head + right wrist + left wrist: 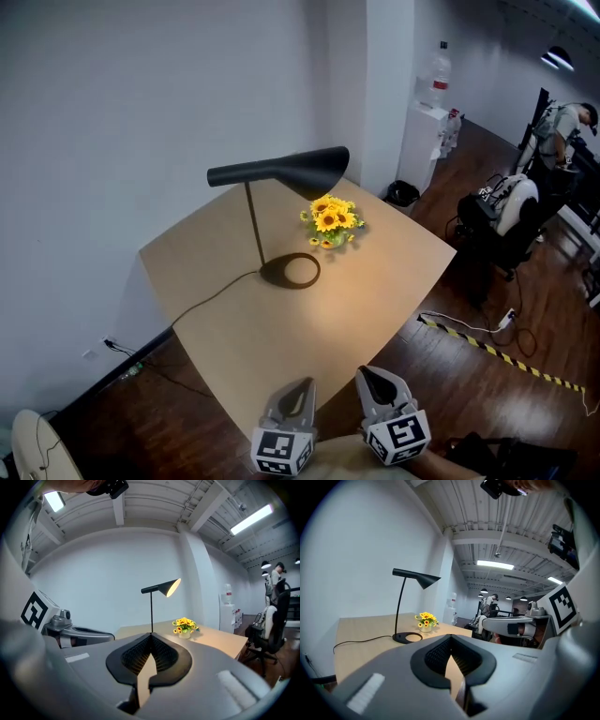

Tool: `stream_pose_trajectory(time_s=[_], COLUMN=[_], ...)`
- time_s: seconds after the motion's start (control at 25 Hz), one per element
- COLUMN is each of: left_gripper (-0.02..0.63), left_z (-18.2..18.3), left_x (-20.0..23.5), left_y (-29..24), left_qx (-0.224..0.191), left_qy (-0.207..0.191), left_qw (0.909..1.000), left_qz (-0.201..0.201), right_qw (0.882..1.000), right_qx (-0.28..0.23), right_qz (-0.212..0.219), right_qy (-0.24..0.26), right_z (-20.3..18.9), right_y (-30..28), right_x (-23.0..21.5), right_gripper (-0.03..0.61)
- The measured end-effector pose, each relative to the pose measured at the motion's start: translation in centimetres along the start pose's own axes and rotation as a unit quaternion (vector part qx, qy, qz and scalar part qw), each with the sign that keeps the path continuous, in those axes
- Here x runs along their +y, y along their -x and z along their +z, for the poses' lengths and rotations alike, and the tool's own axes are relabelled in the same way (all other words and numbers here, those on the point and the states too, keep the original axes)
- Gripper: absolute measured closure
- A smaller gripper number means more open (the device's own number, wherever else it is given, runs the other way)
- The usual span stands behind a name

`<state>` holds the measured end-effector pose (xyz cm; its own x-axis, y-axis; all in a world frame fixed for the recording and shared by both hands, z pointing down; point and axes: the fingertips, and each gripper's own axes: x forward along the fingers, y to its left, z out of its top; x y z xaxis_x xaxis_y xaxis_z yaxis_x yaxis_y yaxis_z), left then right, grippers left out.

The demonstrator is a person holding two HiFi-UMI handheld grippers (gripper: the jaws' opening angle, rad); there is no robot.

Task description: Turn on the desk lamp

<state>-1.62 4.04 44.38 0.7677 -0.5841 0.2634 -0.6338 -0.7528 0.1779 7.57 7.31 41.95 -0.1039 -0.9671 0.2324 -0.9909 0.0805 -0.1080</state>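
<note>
Plain white wall (112, 112) behind a light wooden table (234, 347); dark plank floor (441, 375) crossed by a yellow-black striped strip (487, 349). White water dispenser (424, 141) and black office chair (511, 234) stand beyond. Ceiling strip lights (494, 565) lit, beams possibly bare concrete.

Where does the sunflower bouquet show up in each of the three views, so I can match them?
Head view: sunflower bouquet in the upper middle, just below the wide end of the desk lamp shade.
Left gripper view: sunflower bouquet left of centre, close to the right of the lamp's foot.
Right gripper view: sunflower bouquet right of centre, right of the lamp's stem.
Shared landmark: the desk lamp, which stands left of the bouquet in every view.
</note>
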Motion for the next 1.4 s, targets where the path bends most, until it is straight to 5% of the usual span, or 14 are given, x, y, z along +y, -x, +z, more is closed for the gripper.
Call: stream_pose_trajectory(time_s=[0.28,0.56,1.08,1.4], left_gripper=[0.614,0.614,0.614,0.614], left_z=[-1.5,-2.3,0.9,-0.7], left_x=[-5.5,-5.6,-6.0,-3.9], left_y=[2.6,4.7,4.8,6.1], left_qx=[0.017,0.028,-0.037,-0.025], left_qy=[-0.019,-0.029,-0.054,-0.048], left_qw=[0.9987,0.9951,0.9976,0.9985], left_qz=[0.043,0.090,0.022,0.012], right_qw=[0.999,0.997,0.999,0.999], right_qx=[-0.003,-0.016,-0.041,-0.031], right_qz=[0.039,0.056,-0.021,-0.025], right_qy=[-0.030,-0.041,-0.014,-0.008], right_z=[-1.4,-1.5,0.1,-0.8], right_y=[5.1,6.9,8.5,7.8], right_x=[-1.8,-1.9,-1.2,1.3], right_gripper=[0.578,0.578,0.578,0.578])
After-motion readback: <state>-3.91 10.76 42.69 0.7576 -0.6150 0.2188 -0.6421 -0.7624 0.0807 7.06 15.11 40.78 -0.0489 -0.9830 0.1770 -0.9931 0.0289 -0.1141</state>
